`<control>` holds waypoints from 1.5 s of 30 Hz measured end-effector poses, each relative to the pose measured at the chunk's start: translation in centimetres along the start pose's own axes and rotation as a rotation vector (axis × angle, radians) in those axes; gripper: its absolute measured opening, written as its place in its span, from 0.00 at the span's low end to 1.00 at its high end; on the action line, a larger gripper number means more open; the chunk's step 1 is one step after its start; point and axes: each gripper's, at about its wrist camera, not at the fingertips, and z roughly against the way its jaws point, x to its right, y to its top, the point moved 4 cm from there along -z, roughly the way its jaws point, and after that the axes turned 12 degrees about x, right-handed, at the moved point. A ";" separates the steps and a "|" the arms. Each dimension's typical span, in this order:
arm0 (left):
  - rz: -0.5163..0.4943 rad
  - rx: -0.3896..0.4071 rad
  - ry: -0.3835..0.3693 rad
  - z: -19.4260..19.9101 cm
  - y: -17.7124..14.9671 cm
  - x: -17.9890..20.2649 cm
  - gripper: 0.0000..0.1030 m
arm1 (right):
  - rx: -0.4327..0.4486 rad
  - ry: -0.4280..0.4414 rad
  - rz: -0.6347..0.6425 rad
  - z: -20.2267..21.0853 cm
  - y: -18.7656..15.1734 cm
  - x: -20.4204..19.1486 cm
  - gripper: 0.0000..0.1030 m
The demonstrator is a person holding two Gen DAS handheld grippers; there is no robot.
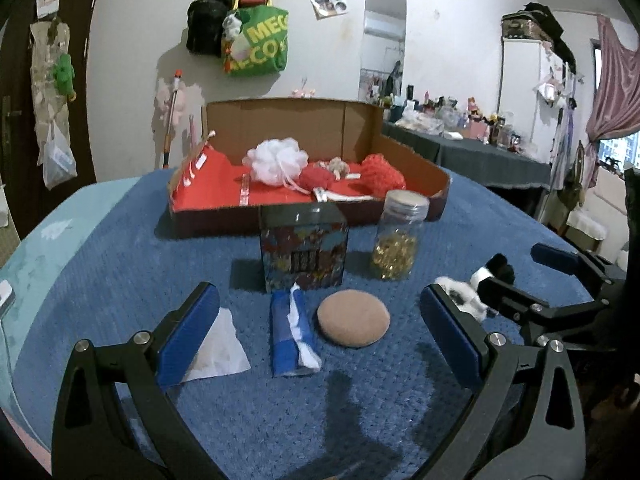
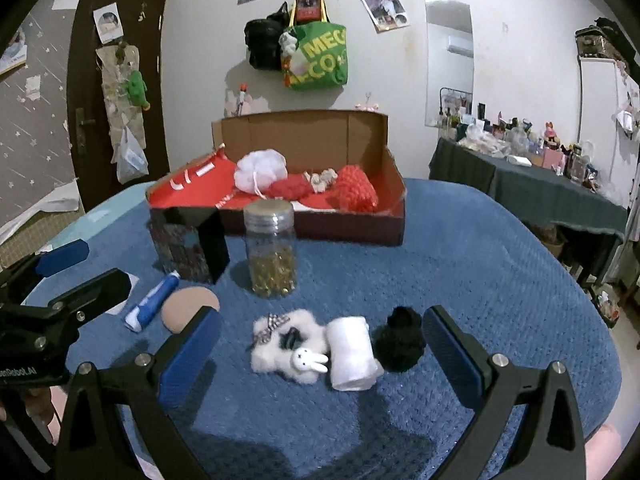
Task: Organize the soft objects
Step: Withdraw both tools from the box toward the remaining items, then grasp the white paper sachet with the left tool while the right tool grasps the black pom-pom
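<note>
Between my right gripper (image 2: pixel 322 346) and its wide-open, empty jaws lie three soft things on the blue tabletop (image 2: pixel 480 272): a white fluffy clip with a little rabbit (image 2: pixel 286 346), a rolled white cloth (image 2: pixel 352 354) touching it, and a black pompom (image 2: pixel 400 340) just beside the roll.

Ahead of my left gripper (image 1: pixel 320 330), its jaws also spread wide and holding nothing, sit a round tan puff (image 1: pixel 354 318), a blue tube (image 1: pixel 290 330) just beside it, and a white tissue (image 1: pixel 218 350) against my left blue pad.

Farther back stand a patterned tin (image 1: pixel 304 246) and a clear jar (image 1: pixel 396 236) of golden bits, near each other.

Behind those rests an open cardboard box (image 1: pixel 320 124) with a red lining. It holds a white mesh puff (image 1: pixel 278 160), a red knitted piece (image 1: pixel 382 174) and a smaller red piece (image 1: pixel 318 178).
</note>
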 end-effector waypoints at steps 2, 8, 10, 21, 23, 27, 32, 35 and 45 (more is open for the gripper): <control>0.006 -0.016 0.005 -0.3 -0.4 -0.3 0.99 | -0.008 -0.004 -0.003 -0.2 -0.2 0.2 1.00; 0.017 -0.071 0.037 -1.2 -1.1 -1.7 0.99 | -0.038 -0.024 -0.030 -1.0 -0.7 1.6 1.00; 0.028 -0.093 0.045 -1.4 -1.3 -2.5 0.99 | -0.056 -0.036 -0.043 -1.4 -1.0 2.4 1.00; 0.058 -0.173 0.093 -2.4 -2.0 -6.6 0.99 | -0.112 -0.073 -0.139 -1.8 -2.2 7.1 1.00; 0.064 -0.187 0.099 -2.5 -2.1 -7.2 0.99 | -0.113 -0.075 -0.143 -1.7 -2.2 7.6 1.00; 0.072 -0.226 0.095 -2.9 -2.7 -8.0 0.99 | -0.131 -0.081 -0.142 -2.0 -2.2 8.5 1.00; 0.067 -0.272 0.088 -3.5 -3.7 -8.0 0.99 | -0.168 -0.081 -0.149 -2.8 -2.6 9.2 1.00; 0.062 -0.273 0.089 -3.7 -4.1 -8.0 0.99 | -0.188 -0.078 -0.140 -3.4 -2.9 9.3 1.00; 0.047 -0.248 0.078 -3.3 -4.5 -7.9 0.98 | -0.178 -0.025 -0.123 -4.3 -3.0 8.6 0.88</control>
